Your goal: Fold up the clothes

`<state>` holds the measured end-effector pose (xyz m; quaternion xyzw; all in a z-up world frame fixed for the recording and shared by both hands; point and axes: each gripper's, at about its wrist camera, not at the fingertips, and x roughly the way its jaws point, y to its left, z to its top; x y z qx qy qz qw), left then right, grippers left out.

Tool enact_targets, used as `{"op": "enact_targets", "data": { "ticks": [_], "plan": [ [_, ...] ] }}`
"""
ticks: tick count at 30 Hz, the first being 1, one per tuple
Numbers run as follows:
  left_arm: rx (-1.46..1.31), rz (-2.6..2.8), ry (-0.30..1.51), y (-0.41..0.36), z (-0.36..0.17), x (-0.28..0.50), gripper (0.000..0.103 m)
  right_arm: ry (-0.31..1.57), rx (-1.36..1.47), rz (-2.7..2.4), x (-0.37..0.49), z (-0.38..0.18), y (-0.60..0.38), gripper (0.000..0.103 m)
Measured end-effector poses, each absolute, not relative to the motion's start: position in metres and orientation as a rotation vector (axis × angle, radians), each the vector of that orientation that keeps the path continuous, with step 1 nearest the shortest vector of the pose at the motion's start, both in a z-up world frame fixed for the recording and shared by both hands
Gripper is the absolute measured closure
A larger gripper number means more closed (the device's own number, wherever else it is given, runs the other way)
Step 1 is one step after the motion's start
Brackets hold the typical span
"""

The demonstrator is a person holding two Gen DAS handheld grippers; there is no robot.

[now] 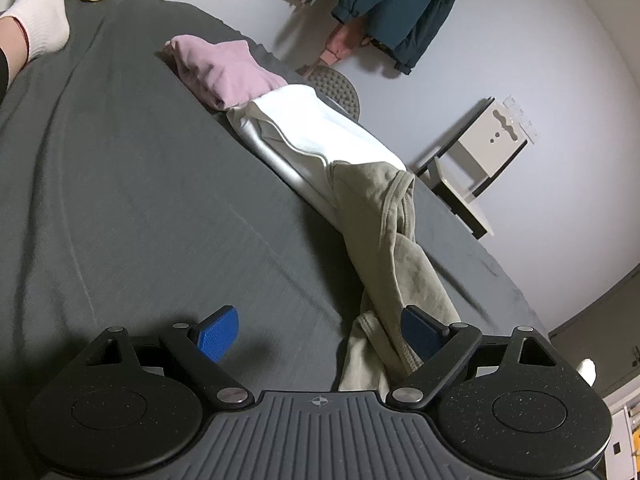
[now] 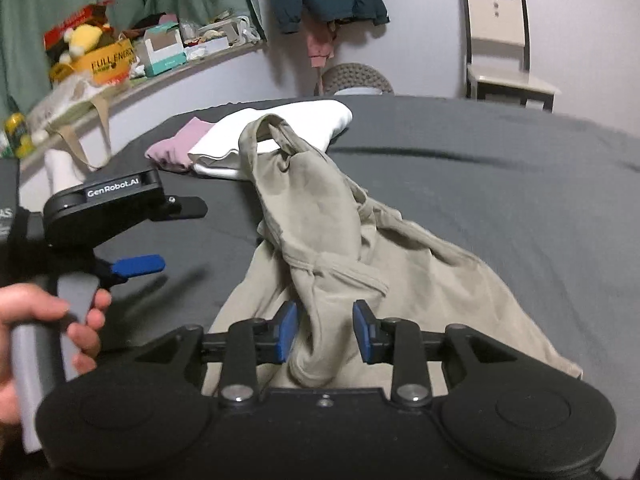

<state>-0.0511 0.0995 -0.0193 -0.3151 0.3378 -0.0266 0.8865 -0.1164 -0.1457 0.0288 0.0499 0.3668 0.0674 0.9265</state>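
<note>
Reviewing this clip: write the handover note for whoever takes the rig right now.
Left tool: open, empty, low over the dark sheet, beside the khaki garment.
Right tool: open, pads straddling a bunched ridge of the khaki garment, not clamped.
Done: pink garment and white garment lie folded at the far edge of the bed.
Left: spread and fold the crumpled khaki garment.

We see a crumpled khaki garment (image 2: 320, 248) bunched on the bed, its top overlapping folded white (image 2: 280, 132) and pink (image 2: 176, 150) clothes.
</note>
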Motion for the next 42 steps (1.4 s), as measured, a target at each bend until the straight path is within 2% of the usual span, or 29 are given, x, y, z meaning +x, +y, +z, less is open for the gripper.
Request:
{"op": "enact_targets", "data": {
  "ticks": [5, 8, 12, 16, 21, 26, 31, 39, 42],
  "plan": [
    [-0.656, -0.058, 0.715, 0.099, -0.021, -0.052, 0.014, 0.804, 0.109, 0.076, -0.096, 0.016, -0.139, 0.072],
    [-0.645, -0.061, 0.714, 0.097, -0.02, -0.052, 0.014, 0.808, 0.112, 0.044, -0.089, 0.008, -0.142, 0.099],
    [-0.582, -0.053, 0.706, 0.091, -0.018, -0.051, 0.014, 0.764, 0.078, 0.002, -0.097, 0.015, -0.158, 0.1],
    [-0.383, -0.076, 0.648, 0.072, -0.009, -0.056, 0.014, 0.699, 0.058, -0.031, -0.121, 0.037, -0.19, 0.1],
    [0.0, -0.18, 0.54, 0.031, 0.003, -0.069, 0.014, 0.692, 0.03, -0.153, -0.133, 0.048, -0.246, 0.099],
    [0.302, -0.334, 0.493, 0.0, 0.002, -0.089, 0.014, 0.72, 0.105, -0.166, -0.116, 0.035, -0.287, 0.099],
    [0.612, -0.392, 0.372, -0.033, -0.002, -0.114, 0.014, 0.724, 0.126, -0.264, -0.091, 0.021, -0.31, 0.099],
    [0.724, -0.562, 0.236, -0.069, 0.014, -0.142, 0.014, 0.753, 0.182, -0.291, -0.08, -0.005, -0.336, 0.099],
    [0.815, -0.605, 0.248, -0.086, 0.015, -0.148, 0.014, 0.747, 0.189, -0.282, -0.075, -0.002, -0.342, 0.099]
  ]
}}
